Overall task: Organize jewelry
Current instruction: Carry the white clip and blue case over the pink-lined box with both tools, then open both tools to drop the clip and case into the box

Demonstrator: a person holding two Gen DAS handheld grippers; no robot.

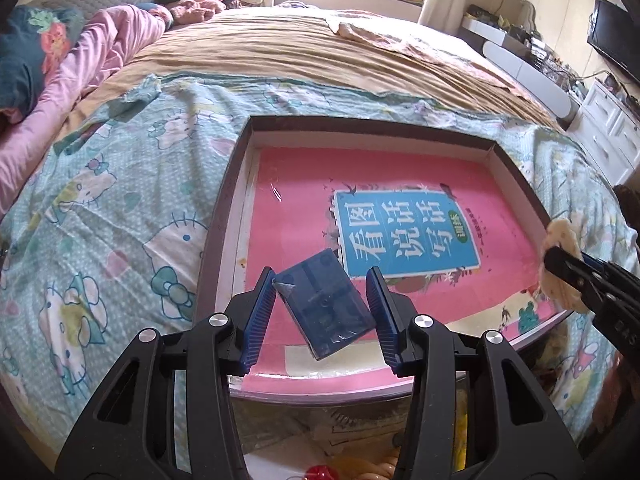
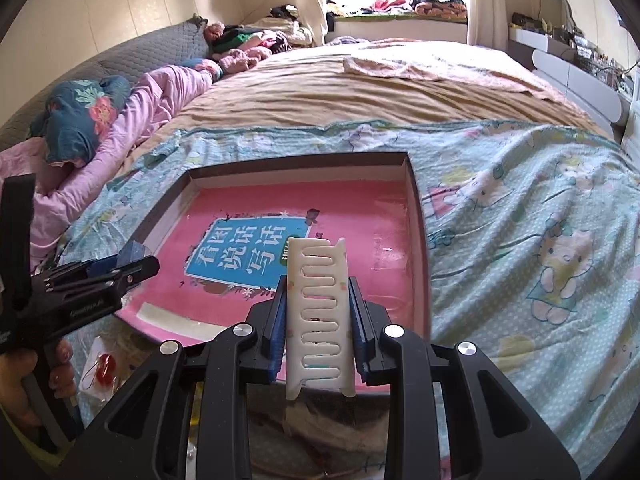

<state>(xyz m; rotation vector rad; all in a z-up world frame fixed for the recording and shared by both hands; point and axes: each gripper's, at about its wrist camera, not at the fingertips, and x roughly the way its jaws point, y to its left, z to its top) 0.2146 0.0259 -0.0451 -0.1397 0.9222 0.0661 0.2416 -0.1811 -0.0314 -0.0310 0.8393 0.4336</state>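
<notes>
In the left wrist view, one small blue translucent case (image 1: 326,304) is gripped by its corners in the left gripper (image 1: 326,316), held tilted over the shallow box tray (image 1: 228,208), apparently for setting down on the one pink book (image 1: 400,208).

In the right wrist view, one white comb-shaped clip (image 2: 318,312) is clamped upright by the right gripper (image 2: 318,332) above the same tray. One red bead packet (image 2: 102,368) lies beside it.
</notes>
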